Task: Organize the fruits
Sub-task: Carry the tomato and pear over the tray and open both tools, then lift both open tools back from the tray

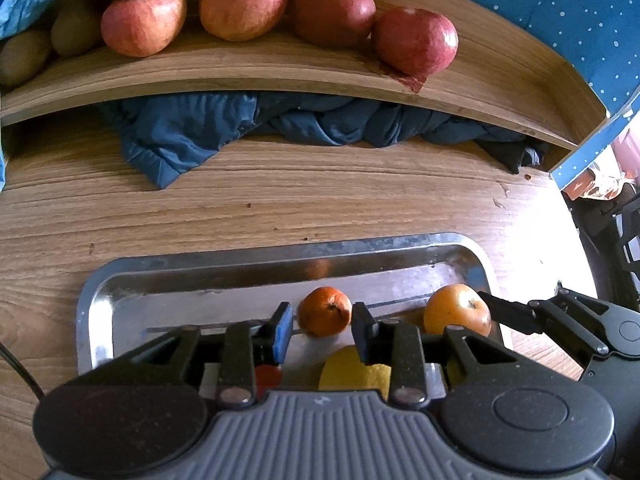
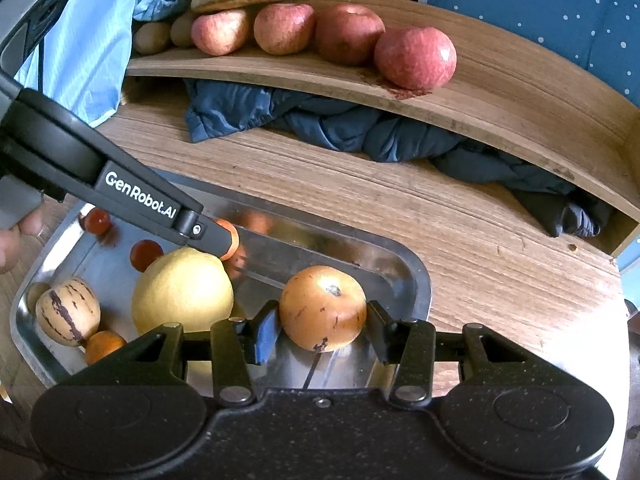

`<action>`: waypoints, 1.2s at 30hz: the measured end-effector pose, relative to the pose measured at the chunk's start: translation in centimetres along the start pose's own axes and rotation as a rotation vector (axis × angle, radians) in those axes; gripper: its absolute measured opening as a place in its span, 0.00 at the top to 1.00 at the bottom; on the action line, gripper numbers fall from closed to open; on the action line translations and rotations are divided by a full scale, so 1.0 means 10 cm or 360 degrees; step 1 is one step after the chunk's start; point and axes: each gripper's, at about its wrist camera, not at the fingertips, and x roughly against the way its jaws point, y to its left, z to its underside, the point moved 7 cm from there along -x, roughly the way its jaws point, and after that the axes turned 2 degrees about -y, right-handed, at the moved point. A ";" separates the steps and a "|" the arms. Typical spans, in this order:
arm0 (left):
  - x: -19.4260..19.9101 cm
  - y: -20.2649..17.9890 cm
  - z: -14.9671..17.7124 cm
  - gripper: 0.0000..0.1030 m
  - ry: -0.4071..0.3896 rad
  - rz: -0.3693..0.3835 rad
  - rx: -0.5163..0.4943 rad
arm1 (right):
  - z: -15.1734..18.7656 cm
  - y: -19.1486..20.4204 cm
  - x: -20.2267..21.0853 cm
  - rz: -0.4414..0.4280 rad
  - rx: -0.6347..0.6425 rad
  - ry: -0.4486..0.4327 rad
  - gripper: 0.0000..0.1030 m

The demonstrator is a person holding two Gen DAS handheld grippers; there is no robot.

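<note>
From the left wrist, our left claw brackets the small tangerine on the steel tray — jaws apart, not yet pinching. From the right wrist, our right claw straddles the larger orange — contact unclear; the lemon hides the tangerine.

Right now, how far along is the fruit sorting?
Done: four apples lined up on the shelf. In hand: the left gripper brackets a tangerine, the right gripper an orange; neither looks lifted. Left: lemon, striped melon and small fruits in the tray.
</note>
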 end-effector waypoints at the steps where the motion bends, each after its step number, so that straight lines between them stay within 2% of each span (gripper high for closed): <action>1: 0.01 0.00 0.00 0.63 -0.0003 -0.0002 0.0002 | 0.00 0.00 0.00 0.0002 -0.0001 -0.0003 0.52; 13: 0.19 0.02 -0.04 0.39 -0.0093 -0.0022 0.0026 | -0.02 -0.07 0.16 0.0069 -0.0042 -0.0075 0.32; 18: 0.31 0.03 -0.03 0.22 -0.0147 -0.0034 0.0053 | 0.00 -0.12 0.27 0.0106 -0.0085 -0.0120 0.21; 25: 0.48 0.04 0.05 0.12 -0.0237 -0.0053 0.0121 | -0.01 -0.21 0.48 0.0163 -0.0128 -0.0190 0.09; 29: 0.61 0.09 0.09 0.06 -0.0311 -0.0079 0.0171 | -0.03 -0.23 0.63 0.0182 -0.0141 -0.0253 0.07; 36: 0.86 0.14 0.20 0.01 -0.0427 -0.0124 0.0220 | -0.02 -0.23 0.86 0.0209 -0.0159 -0.0358 0.01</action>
